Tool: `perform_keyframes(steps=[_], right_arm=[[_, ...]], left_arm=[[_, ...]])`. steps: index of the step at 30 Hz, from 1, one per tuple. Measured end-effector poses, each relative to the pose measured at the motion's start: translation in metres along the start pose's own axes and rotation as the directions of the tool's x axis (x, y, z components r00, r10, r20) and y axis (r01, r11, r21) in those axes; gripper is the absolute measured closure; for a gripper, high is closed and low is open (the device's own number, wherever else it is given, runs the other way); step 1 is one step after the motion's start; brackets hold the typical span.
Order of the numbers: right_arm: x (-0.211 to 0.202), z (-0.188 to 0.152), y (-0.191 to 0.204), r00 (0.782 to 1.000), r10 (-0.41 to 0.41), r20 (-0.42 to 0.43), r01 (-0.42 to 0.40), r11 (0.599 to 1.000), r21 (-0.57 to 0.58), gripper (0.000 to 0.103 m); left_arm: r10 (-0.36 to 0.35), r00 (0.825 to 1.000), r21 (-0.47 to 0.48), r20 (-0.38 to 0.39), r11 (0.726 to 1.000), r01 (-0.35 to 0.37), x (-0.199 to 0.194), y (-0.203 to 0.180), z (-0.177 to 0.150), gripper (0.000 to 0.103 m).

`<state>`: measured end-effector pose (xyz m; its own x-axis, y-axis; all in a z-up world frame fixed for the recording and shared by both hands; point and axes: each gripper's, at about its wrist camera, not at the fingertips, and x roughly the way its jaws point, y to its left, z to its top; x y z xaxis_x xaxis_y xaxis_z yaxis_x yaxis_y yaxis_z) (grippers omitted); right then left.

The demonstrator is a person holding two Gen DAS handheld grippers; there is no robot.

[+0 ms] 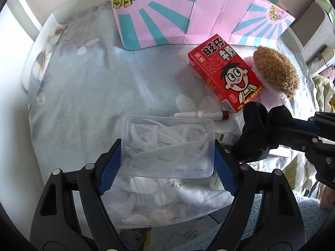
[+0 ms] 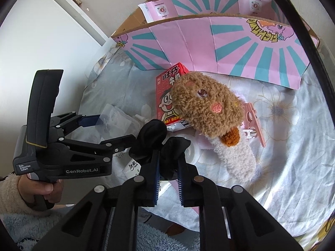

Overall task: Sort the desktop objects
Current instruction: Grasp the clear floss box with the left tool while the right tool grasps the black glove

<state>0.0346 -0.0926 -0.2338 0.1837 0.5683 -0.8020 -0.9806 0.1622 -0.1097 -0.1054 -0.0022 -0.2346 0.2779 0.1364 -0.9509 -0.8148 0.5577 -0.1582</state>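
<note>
Both tools clamped as desk sort went on

Blue-padded fingers point(image 1: 108, 167) of the left tool point(image 1: 167, 163) pressed both short sides of a clear box of floss picks point(image 1: 167, 148), low over the flowered cloth point(image 1: 79, 96) on the surface, angled steeply down, apparently to carry it off. Beside it, the right tool point(image 2: 167, 179) had shut on a bunched black cloth item point(image 2: 155, 140), its jaws nearly together. Behind lay a red milk carton point(image 1: 226, 73), a brown plush toy point(image 2: 209, 104) leaning on it, and a small white tube point(image 1: 201, 114). Farther back stood a pink and teal cardboard box point(image 2: 230, 41), probably the destination. A hand point(image 2: 41, 190) in a fleecy sleeve held the left tool's grip.
</note>
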Motion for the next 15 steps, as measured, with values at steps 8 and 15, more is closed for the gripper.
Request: perform_keyframes(steps=[8, 15], right_arm=[[-0.007, 0.003, 0.007, 0.999, 0.007, 0.050, -0.005, 0.999, -0.038, 0.089], [-0.026, 0.005, 0.014, 0.995, 0.013, 0.101, -0.006, 0.998, -0.067, 0.089]], left_arm=[[0.021, 0.999, 0.001, 0.049, 1.000, -0.021, -0.030, 0.005, 0.003, 0.023], [0.015, 0.995, -0.048, 0.097, 0.999, -0.010, -0.052, -0.004, 0.003, 0.023]])
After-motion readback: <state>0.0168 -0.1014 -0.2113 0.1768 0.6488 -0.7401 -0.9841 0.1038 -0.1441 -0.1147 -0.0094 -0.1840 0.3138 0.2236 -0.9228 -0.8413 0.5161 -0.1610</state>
